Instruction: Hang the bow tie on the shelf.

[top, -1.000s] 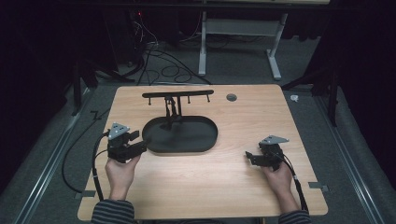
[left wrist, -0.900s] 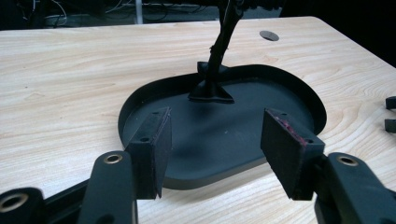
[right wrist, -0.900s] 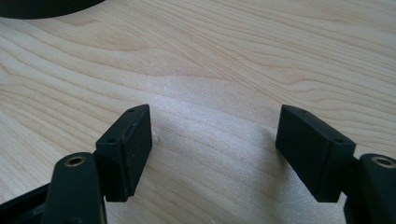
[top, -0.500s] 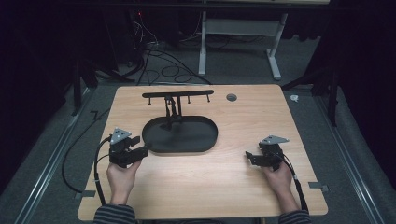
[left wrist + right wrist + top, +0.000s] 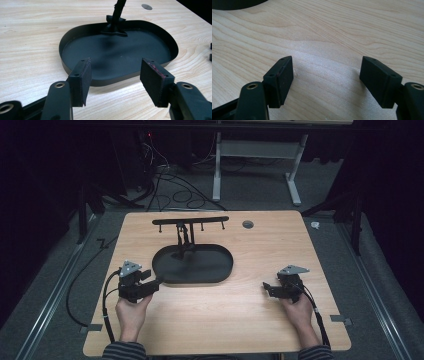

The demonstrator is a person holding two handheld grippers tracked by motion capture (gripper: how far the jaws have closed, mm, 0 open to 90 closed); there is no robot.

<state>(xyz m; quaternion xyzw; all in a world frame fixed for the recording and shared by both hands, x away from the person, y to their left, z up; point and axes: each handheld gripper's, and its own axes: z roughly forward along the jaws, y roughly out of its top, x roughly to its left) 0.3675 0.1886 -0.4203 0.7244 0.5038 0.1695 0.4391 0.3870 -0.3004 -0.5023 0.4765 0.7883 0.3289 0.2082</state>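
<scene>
Left claw (image 5: 113, 82) spread wide, empty, just beside rim of black tray (image 5: 75, 40). Right claw (image 5: 327, 80) likewise wide, empty, over bare table (image 5: 337, 32).

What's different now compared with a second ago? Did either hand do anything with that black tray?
The left tongs drew back a little toward the person, from over the rim of the black tray to just in front of it. They were open and empty throughout; nothing was grasped or released. The right tongs, also open and empty, the tray with its upright stand and the table stayed as they were.
</scene>
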